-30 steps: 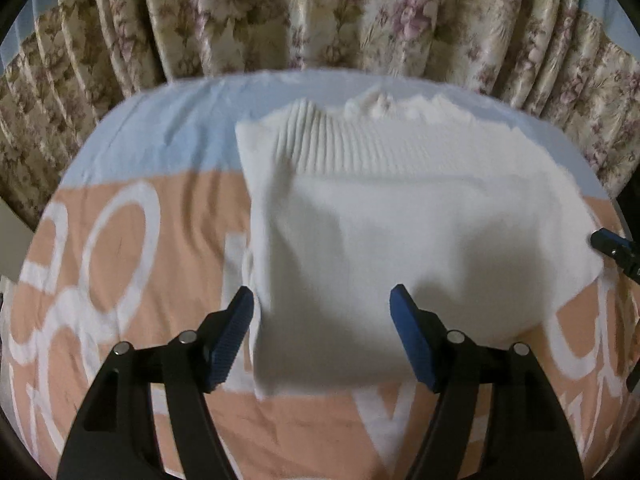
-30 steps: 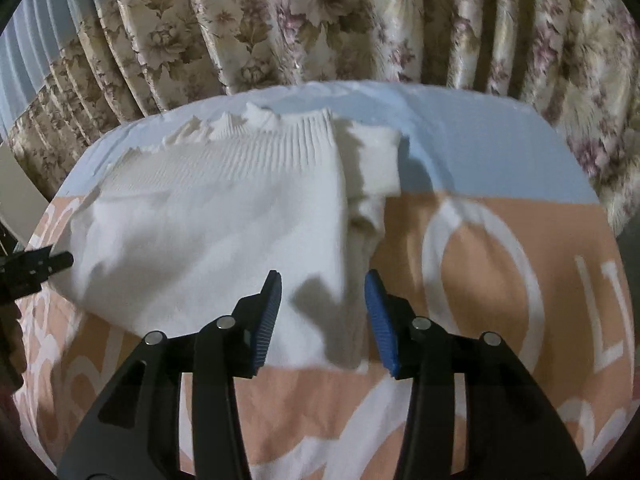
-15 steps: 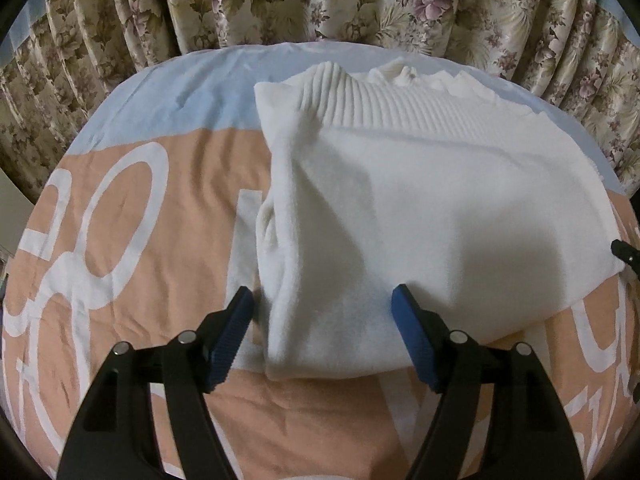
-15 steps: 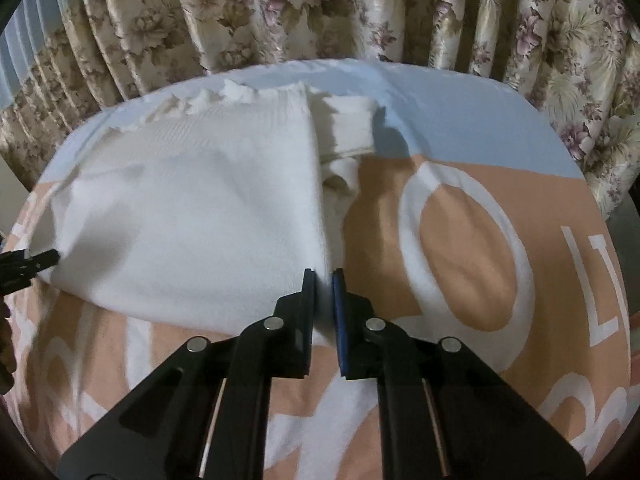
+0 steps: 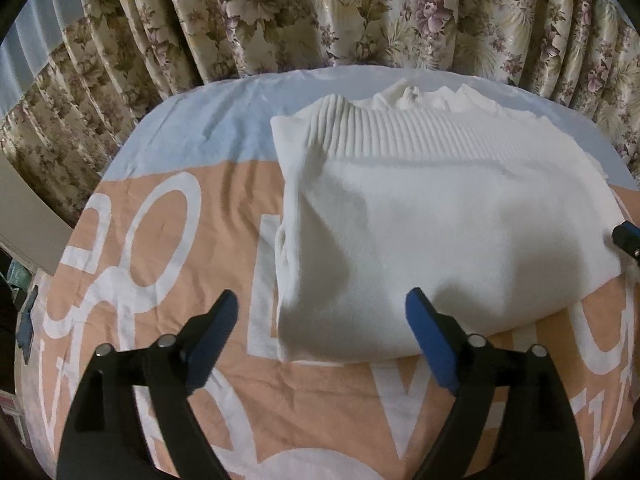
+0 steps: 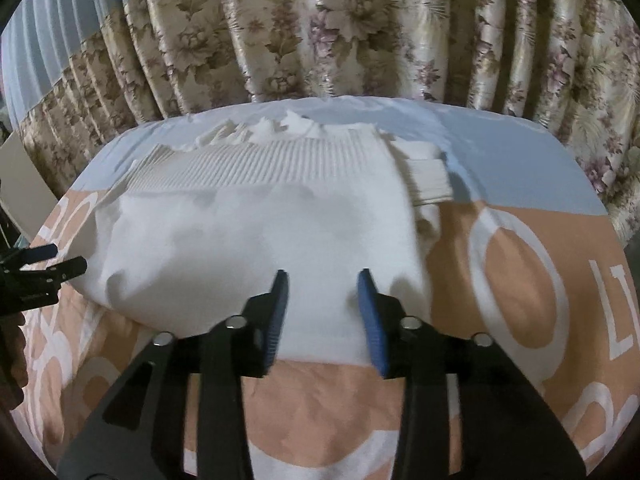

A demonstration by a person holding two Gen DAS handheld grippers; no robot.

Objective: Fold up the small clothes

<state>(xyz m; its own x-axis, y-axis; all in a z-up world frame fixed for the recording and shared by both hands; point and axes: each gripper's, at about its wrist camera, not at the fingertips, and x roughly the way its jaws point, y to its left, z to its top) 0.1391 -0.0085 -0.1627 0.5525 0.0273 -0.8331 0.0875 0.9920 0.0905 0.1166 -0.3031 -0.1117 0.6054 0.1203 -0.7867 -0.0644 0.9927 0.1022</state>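
My left gripper has just opened wide, my right gripper partly; both empty over the folded white sweater. Advice: pinch both near corners evenly before lifting.

The white sweater is soft, matt knit, smooth over the body and ribbed along its far hem band. The peach and blue bedsheet is thin, creased matt cloth. The floral curtains have a faint satin sheen. The gripper fingers are matt black plastic with shiny metal pins and blue ridged pads.
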